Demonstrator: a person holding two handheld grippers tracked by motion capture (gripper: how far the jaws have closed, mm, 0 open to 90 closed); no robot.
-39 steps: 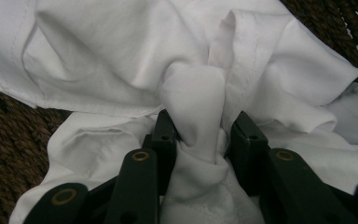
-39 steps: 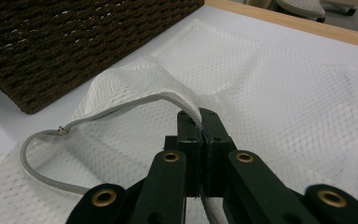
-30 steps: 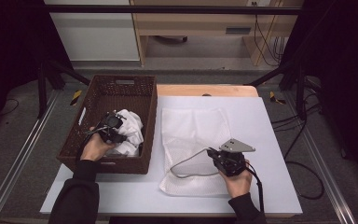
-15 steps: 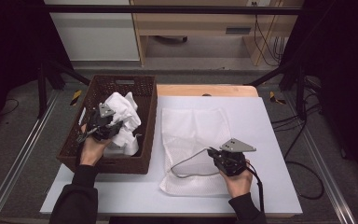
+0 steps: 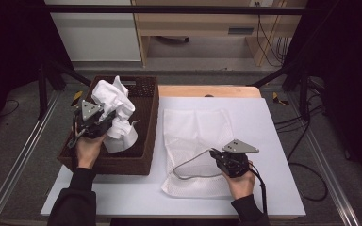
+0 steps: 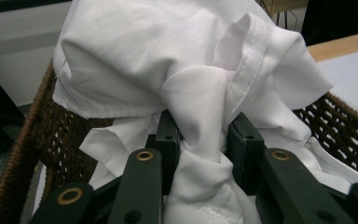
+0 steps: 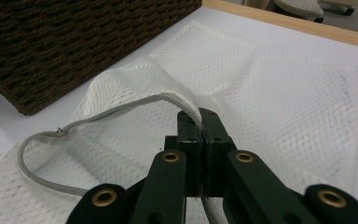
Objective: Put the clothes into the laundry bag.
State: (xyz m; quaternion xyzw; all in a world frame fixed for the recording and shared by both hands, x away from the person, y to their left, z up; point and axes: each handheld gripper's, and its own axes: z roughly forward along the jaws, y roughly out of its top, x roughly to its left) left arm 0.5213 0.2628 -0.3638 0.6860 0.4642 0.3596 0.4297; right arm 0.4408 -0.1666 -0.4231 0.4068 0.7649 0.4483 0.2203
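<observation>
A crumpled white cloth (image 5: 115,110) hangs over the brown wicker basket (image 5: 143,162) at the table's left. My left gripper (image 5: 104,123) is shut on it and holds it lifted above the basket floor. In the left gripper view the white cloth (image 6: 191,93) bunches between the two black jaws of my left gripper (image 6: 200,140). A white mesh laundry bag (image 5: 198,136) lies flat on the table. My right gripper (image 5: 215,155) is shut on its grey zipper edge (image 7: 135,105) and lifts that edge, so the mouth arches open; the right gripper (image 7: 200,133) pinches the rim.
The white table top (image 5: 273,141) has a wooden strip (image 5: 207,91) along its far edge. Metal rails (image 5: 23,155) run along both sides of the table. A cabinet and cables stand beyond the far edge.
My left gripper has risen with the white cloth, drawing it up out of the basket and toward the basket's far left. The right gripper has stayed put on the bag's edge.
</observation>
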